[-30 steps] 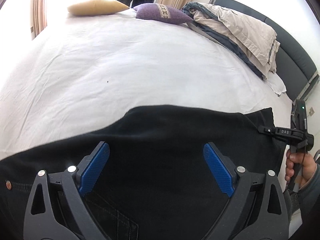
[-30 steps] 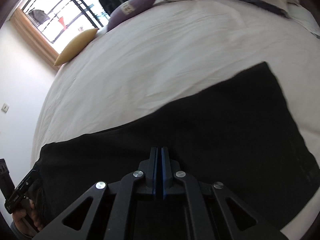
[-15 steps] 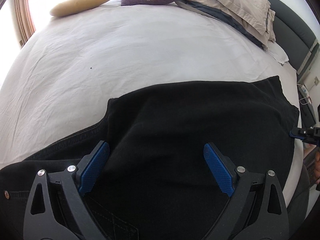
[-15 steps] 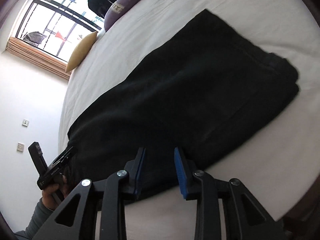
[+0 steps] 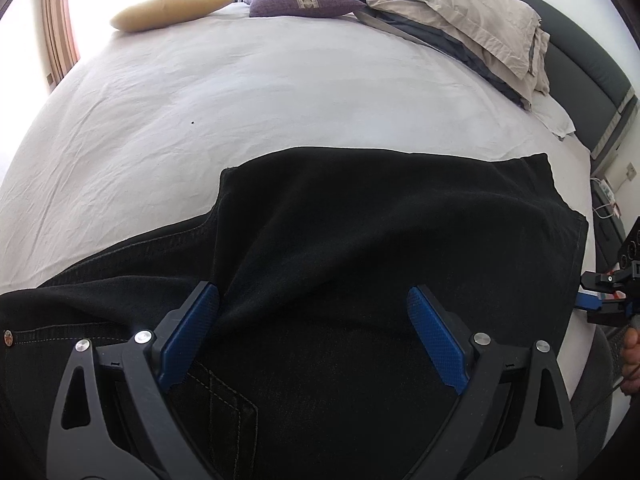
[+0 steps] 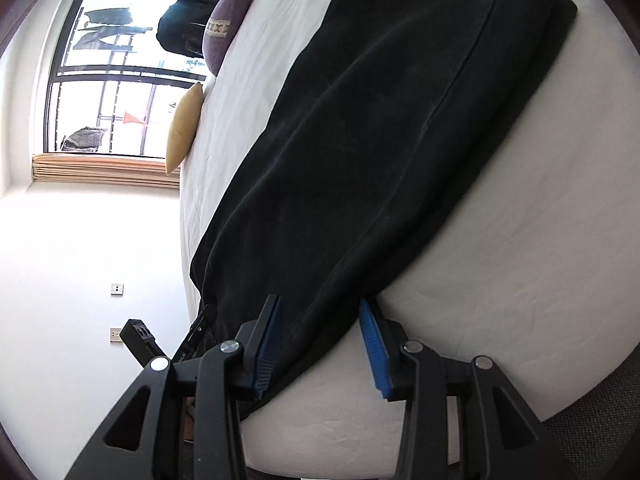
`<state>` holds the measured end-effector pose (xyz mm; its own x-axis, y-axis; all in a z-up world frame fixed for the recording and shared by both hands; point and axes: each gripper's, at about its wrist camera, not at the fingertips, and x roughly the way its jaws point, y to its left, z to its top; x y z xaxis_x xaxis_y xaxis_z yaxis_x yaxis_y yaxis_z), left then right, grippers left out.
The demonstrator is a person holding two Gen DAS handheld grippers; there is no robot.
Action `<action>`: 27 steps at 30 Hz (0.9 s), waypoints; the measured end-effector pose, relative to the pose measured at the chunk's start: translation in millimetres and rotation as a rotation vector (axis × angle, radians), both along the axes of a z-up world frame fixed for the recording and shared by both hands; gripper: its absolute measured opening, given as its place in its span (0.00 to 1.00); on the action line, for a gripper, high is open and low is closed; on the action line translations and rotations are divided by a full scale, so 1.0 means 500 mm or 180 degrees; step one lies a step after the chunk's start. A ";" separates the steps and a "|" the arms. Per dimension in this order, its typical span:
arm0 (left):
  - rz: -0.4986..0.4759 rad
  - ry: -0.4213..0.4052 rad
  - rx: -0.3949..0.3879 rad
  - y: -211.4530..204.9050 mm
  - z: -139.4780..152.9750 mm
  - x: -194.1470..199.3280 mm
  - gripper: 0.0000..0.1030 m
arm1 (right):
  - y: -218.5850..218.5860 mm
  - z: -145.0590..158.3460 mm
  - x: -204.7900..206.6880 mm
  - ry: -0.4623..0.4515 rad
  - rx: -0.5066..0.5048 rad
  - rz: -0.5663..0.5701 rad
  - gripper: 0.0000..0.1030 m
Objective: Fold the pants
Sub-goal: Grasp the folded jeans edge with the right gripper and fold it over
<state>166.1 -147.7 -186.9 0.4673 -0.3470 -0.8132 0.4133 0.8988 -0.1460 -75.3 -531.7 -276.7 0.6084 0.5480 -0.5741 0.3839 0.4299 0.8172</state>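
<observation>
The black denim pants (image 5: pixel 360 260) lie folded along the near side of the white-sheeted bed (image 5: pixel 280 92), one layer doubled over the other, with a stitched back pocket and a rivet showing at the lower left. The left gripper (image 5: pixel 314 336), with its blue-padded fingers (image 5: pixel 192 332), hangs over the pants with its jaws spread wide, holding nothing; its left pad just touches a ridge of fabric. The right gripper (image 6: pixel 320 340) sits at the bed's near edge, jaws apart, the pants' lower edge lying between the pads without being pinched. Beyond the pants the sheet stretches wide and bare to a yellow cushion (image 5: pixel 168 10), a purple patterned pillow (image 5: pixel 300 0) and a rumpled beige-and-grey duvet (image 5: pixel 460 28) against the dark headboard (image 5: pixel 592 76). A barred window (image 6: pixel 112 72) stands beyond the bed.
</observation>
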 end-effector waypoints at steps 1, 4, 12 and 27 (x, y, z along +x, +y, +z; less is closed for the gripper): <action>0.0000 -0.0002 0.0009 0.000 -0.002 0.002 0.93 | -0.007 -0.003 -0.009 -0.0006 0.0025 -0.0013 0.41; -0.0012 -0.0013 0.0037 -0.002 -0.005 0.001 0.93 | -0.023 0.006 -0.019 0.0002 -0.0012 -0.0008 0.24; 0.0001 -0.0040 0.0042 -0.003 -0.003 0.005 0.93 | -0.037 0.001 -0.063 0.0086 -0.0155 -0.0102 0.09; -0.0338 -0.0072 -0.0306 -0.150 0.045 0.090 0.93 | 0.038 0.038 0.181 -0.0573 0.0029 0.0693 0.41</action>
